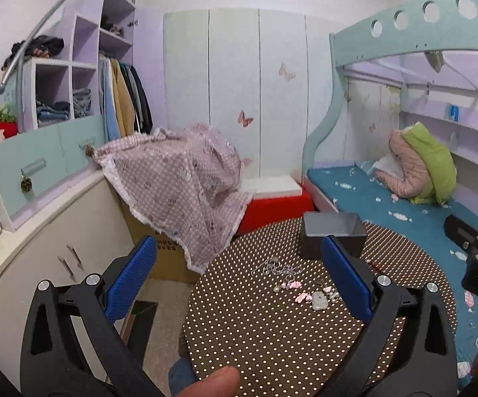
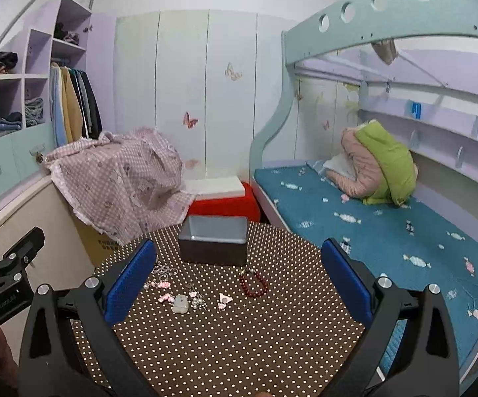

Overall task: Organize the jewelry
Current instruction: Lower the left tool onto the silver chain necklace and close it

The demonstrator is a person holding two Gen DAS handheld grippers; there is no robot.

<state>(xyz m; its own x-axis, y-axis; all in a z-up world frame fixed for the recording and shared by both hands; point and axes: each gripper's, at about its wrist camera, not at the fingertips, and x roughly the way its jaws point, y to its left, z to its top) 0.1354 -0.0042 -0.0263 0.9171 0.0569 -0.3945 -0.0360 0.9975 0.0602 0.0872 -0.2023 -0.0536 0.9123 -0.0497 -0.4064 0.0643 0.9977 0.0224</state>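
1. Opening stage, by judgement: both claws hover above the round polka-dot desk (image 2: pixel 239 347), and no piece of jewelry has yet been lifted
2. Left claw (image 1: pixel 239 278) released, its blue pads wide apart and holding nothing; right claw (image 2: pixel 239 278) likewise spread and empty
3. Jewelry lies loose on the desk, in front of the open grey box (image 2: pixel 213 243) at the far edge: a red bead bracelet (image 2: pixel 254 284) just before the box, a silver chain (image 2: pixel 164 271) to its left, a pale stone pendant (image 2: pixel 180 303), and small pink pieces (image 2: pixel 223 300) scattered between
4. Next move, as judged: lower one claw over a single piece, pinch it, and carry it to the box; the bracelet lies nearest the right claw, and the thin chain will likely demand a low, precise pinch
5. Hard to make out: the box interior is largely hidden, so its contents cannot be told; the small pieces are too fine to identify; in the left wrist view the right pad covers the bracelet and part of the box
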